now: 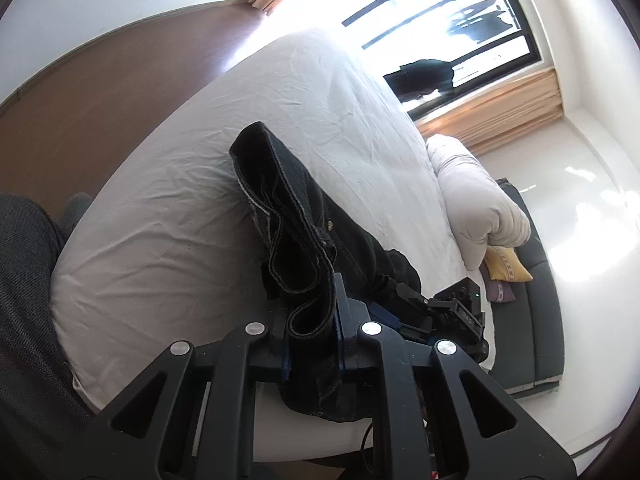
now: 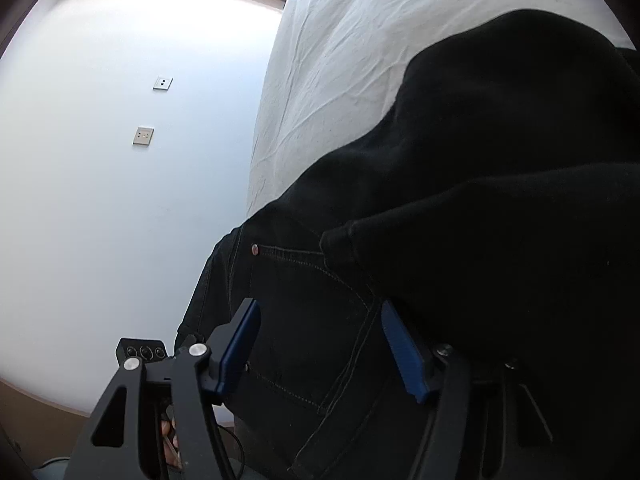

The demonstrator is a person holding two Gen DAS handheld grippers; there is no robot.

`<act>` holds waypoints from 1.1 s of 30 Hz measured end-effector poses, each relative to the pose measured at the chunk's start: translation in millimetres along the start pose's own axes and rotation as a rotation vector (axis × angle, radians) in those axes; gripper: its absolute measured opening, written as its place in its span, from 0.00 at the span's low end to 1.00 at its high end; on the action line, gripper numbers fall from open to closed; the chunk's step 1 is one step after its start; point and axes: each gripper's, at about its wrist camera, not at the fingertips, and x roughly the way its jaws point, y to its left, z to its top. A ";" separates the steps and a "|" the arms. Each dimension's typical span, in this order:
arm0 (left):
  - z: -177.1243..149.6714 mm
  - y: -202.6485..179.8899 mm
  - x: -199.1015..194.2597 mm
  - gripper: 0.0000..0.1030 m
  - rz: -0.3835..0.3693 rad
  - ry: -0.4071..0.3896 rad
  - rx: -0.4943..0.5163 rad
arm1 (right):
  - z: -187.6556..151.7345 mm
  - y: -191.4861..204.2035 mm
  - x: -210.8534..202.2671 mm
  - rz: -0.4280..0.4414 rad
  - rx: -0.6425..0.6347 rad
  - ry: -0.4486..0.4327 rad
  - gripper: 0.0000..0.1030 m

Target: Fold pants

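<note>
Black jeans with pale stitching lie bunched on the bed's white sheet. My left gripper is shut on a folded band of the jeans, the cloth pinched between its blue pads. In the right wrist view the jeans fill the right side, a pocket with a rivet showing. My right gripper is open, its blue pads apart, with the pocket cloth lying between them. The right gripper's body also shows in the left wrist view, just right of the jeans.
A rolled white duvet lies at the bed's far edge, with a yellow cushion on a grey bench below it. A window is behind. Brown floor lies left of the bed. A white wall with sockets stands beside the bed.
</note>
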 end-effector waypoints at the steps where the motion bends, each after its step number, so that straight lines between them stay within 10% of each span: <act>1: 1.5 -7.7 -1.7 0.13 -0.005 -0.001 0.020 | 1.5 -0.4 1.4 -0.001 0.000 -0.004 0.64; 18: -23.7 -183.8 50.8 0.13 -0.129 0.097 0.383 | -17.1 8.0 -77.8 0.057 -0.011 -0.126 0.74; 33: -176.3 -307.7 178.5 0.13 -0.065 0.355 0.887 | -27.8 -9.1 -182.3 0.090 -0.061 -0.189 0.88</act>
